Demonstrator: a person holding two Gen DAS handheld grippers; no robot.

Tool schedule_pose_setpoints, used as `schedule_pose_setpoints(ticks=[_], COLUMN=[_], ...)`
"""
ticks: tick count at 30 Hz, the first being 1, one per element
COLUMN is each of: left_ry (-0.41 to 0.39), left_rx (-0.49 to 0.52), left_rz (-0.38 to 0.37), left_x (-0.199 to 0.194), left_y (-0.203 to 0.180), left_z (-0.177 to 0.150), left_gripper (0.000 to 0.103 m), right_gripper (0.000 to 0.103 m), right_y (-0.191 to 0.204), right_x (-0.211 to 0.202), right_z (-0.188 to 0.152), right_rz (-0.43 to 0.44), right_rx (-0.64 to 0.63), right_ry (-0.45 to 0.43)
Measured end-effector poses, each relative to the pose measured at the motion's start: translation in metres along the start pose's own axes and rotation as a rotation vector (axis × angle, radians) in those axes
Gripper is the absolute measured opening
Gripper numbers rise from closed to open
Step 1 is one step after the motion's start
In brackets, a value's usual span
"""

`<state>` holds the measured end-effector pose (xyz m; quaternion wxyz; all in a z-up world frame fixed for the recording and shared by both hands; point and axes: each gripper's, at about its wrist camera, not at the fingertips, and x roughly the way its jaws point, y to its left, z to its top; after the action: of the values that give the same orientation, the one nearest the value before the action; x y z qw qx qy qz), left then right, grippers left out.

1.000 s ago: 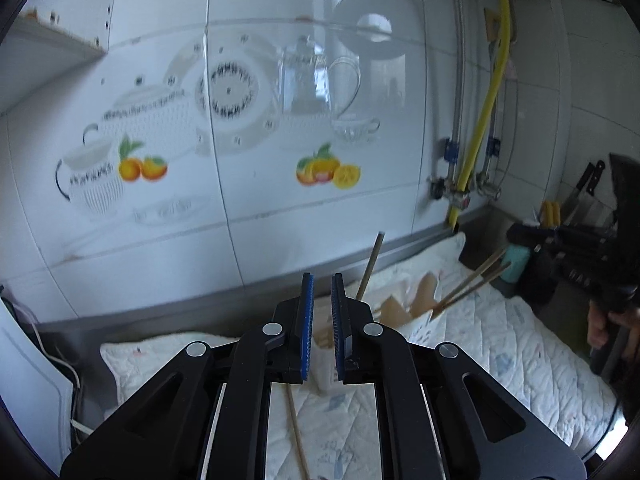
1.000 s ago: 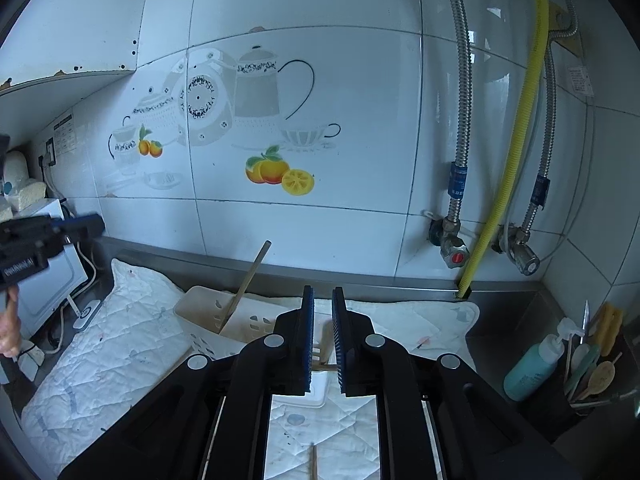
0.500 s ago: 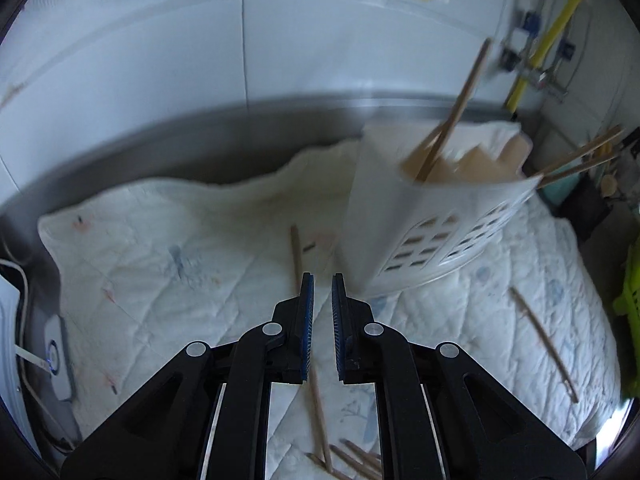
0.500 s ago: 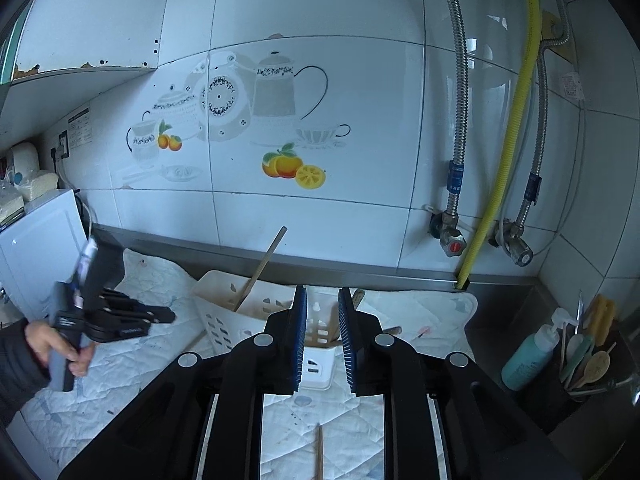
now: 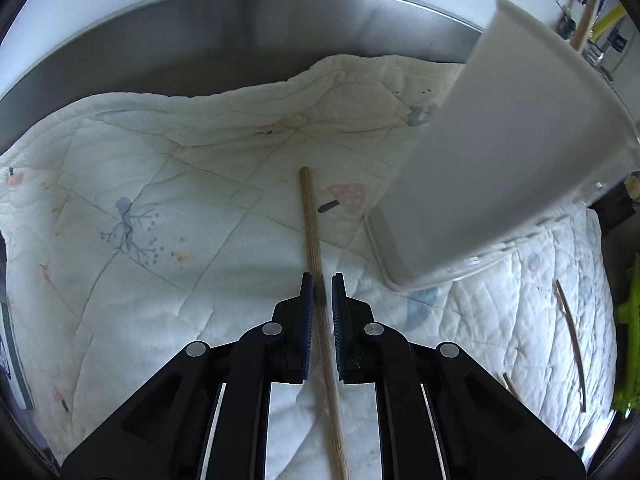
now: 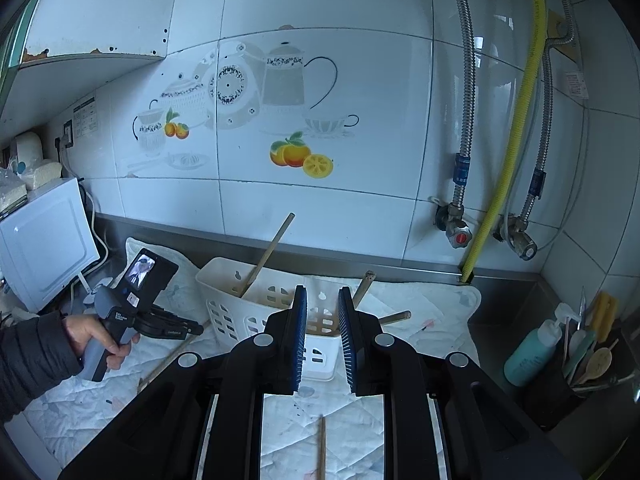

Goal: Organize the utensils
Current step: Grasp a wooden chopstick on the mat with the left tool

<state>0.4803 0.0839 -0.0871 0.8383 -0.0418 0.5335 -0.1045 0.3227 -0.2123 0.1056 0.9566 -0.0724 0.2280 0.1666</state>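
A wooden chopstick lies on the white quilted mat, running between the fingers of my left gripper. The jaws stand a narrow gap apart, one on each side of the stick, not clamped on it. The white slotted utensil basket stands just right of it. In the right wrist view the basket holds several wooden sticks. My right gripper is slightly open and empty, raised above the mat in front of the basket. The left gripper also shows there, low at the left.
More chopsticks lie on the mat at the right and under the right gripper. A white microwave stands at the left. A teal bottle and a dark holder with spoons stand at the right. Tiled wall with pipes behind.
My left gripper has tilted down from the wall and dropped to the mat, now straddling a chopstick. My right gripper has opened a little and stayed roughly in place.
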Motion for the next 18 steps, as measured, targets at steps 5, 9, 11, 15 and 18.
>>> schedule_pose_setpoints(ticks=[5,9,11,15,18], left_ry=[0.013,0.033,0.035,0.006,-0.047], left_rx=[-0.021,0.007,0.023,-0.006,-0.033], left_rz=[-0.019,-0.002,0.012,0.008,-0.008], left_x=[0.006,0.009,0.011,0.006,-0.012], left_y=[0.006,0.006,0.005,0.009,0.011], left_z=[0.005,0.008,0.012,0.011,0.005], left_gripper=[0.009,0.008,0.008,0.006,0.006], right_gripper=[0.017,0.017,0.017,0.017,0.018], right_y=[-0.002,-0.004,-0.004,-0.003,-0.003], right_x=[0.005,0.009,0.009,0.005,0.0], right_z=[-0.003,-0.005,-0.005,-0.006,-0.005], right_rz=[-0.005,-0.007,-0.007,-0.008,-0.009], right_rx=[0.007,0.012,0.016,0.014,0.014], right_ry=[0.01,0.018,0.018,0.011,0.001])
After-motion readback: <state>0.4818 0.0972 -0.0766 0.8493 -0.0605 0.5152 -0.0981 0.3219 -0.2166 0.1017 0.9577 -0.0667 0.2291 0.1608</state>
